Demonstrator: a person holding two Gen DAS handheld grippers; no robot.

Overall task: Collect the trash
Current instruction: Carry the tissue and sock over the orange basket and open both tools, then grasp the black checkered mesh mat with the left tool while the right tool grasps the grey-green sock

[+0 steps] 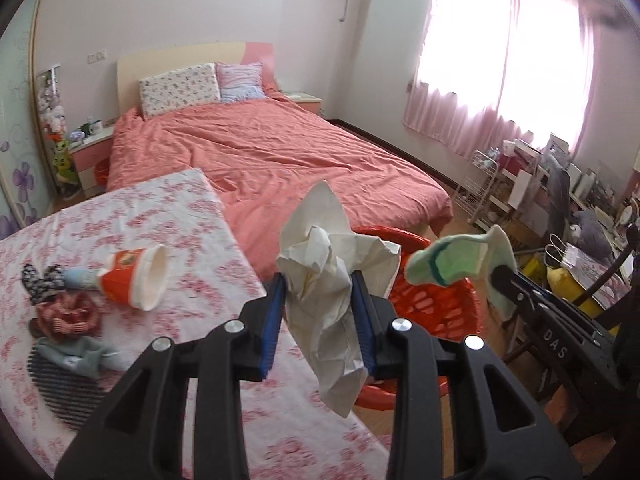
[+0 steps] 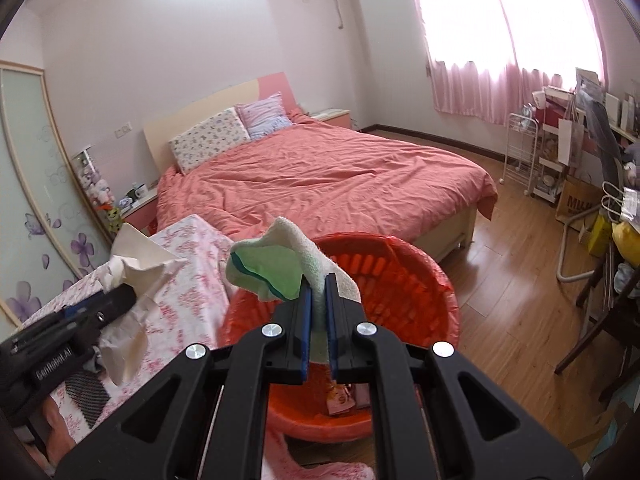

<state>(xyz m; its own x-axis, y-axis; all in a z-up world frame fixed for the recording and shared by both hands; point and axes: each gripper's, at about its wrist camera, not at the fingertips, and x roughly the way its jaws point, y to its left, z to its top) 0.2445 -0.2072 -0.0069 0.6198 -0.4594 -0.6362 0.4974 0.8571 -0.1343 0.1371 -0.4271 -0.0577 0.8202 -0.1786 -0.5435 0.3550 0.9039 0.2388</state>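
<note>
Crumpled paper [image 1: 332,280] and a green-and-white sock [image 2: 280,268] hang in two sets of tongs over a red basket [image 2: 400,280].

The left gripper [image 1: 320,300] pinches the paper between its blue pads, at the table's [image 1: 180,208] edge; the right gripper [image 2: 318,300] clamps the sock directly above the basket, which holds some wrappers; a tipped paper cup [image 1: 136,276] and bits of cloth lie on the floral tablecloth; a coral-covered bed [image 2: 320,176] stands beyond.

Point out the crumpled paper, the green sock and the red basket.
crumpled paper [image 1: 320,276], left wrist view, creased middle between the pads.
green sock [image 2: 276,270], right wrist view, green toe section.
red basket [image 2: 416,272], right wrist view, inner far wall.
</note>
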